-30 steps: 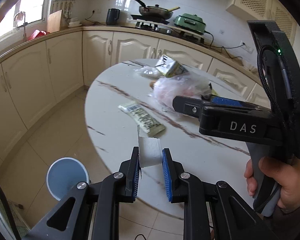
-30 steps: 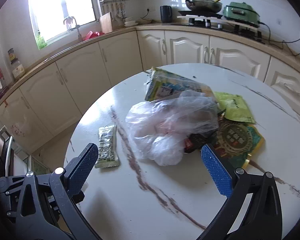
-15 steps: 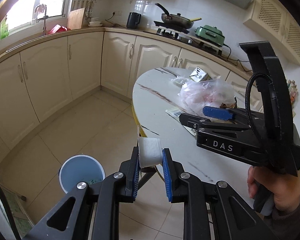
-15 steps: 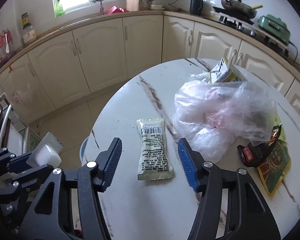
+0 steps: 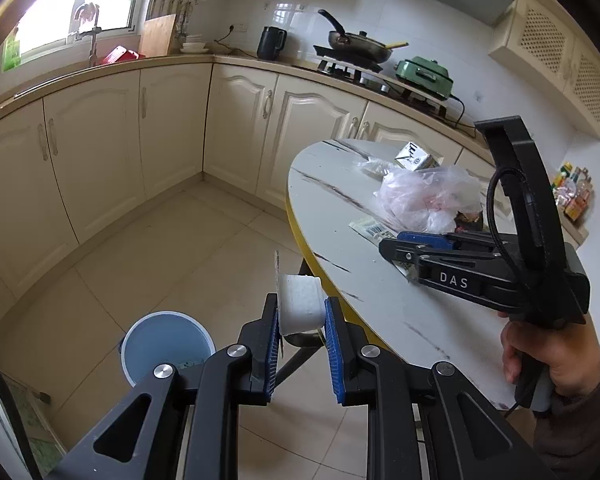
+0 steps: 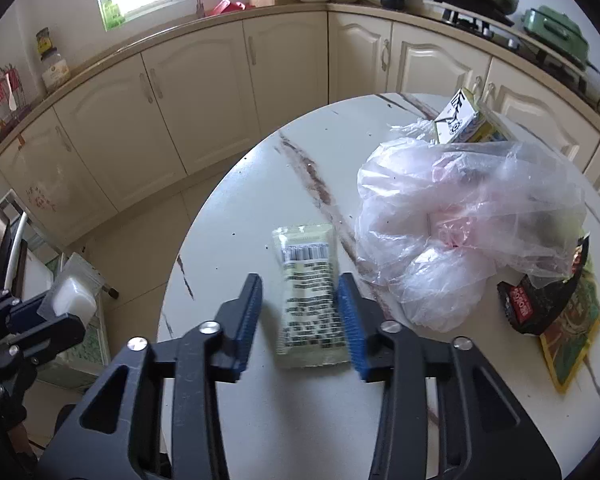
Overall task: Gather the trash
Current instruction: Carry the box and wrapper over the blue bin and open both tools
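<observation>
Cream cabinets ring a round marble table (image 6: 228,240) strewn with litter; nearest, the left gripper (image 5: 302,340) is clenched on a small white tub (image 5: 300,308) with a peeled foil lid, light and crushable, hanging over the floor beside the blue bin (image 5: 166,344); the right gripper (image 6: 298,320) is closing, its jaws astride a flat sachet (image 6: 308,292), thin, limp and slick, best pinched across its width; farther off lie a flimsy bag (image 6: 460,232) and a carton (image 6: 462,118).
</observation>
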`<state>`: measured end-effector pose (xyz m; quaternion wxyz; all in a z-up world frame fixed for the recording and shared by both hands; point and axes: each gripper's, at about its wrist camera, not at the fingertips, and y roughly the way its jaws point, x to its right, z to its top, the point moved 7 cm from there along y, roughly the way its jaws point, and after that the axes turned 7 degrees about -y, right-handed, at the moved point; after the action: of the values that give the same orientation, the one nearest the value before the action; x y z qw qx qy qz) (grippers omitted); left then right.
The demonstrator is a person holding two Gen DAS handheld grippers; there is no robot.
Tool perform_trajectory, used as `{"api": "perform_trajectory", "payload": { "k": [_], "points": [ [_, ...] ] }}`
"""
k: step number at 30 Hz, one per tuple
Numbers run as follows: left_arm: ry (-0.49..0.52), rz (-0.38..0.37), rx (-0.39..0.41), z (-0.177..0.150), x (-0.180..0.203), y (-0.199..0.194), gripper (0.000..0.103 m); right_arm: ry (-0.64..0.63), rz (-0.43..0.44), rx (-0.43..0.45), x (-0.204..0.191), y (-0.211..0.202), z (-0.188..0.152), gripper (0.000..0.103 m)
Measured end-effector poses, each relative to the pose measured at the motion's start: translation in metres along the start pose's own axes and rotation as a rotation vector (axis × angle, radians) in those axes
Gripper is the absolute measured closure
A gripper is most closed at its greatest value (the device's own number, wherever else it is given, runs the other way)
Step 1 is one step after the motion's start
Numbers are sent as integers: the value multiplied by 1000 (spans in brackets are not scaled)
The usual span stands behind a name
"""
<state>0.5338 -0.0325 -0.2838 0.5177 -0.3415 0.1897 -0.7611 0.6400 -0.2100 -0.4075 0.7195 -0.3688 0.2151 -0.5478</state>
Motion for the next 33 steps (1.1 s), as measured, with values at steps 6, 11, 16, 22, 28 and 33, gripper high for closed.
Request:
{"api": "perform_trajectory", "payload": {
  "k": [6,11,16,22,28,33],
  "points": [
    [-17,18,9,3,-20,-2,85,-31,5,3,-10,-3,4,90],
    [-44,44,18,7,-48,-6,85,-21,45,86,-29,-19,24,91],
    [-87,102,-14,11,-95,4,85,-90,172,143,-100,-17,57,91],
    [-124,176,-88,16,-158,31,85,-145,297,104,-183,48,79,91],
    [-158,230,-197,17,-210,78,85,-89,369,-15,-209,142,79,91],
    [-181,231,-247,22,-240,117,85,-45,393,-76,-213,194,71,89]
  ]
}}
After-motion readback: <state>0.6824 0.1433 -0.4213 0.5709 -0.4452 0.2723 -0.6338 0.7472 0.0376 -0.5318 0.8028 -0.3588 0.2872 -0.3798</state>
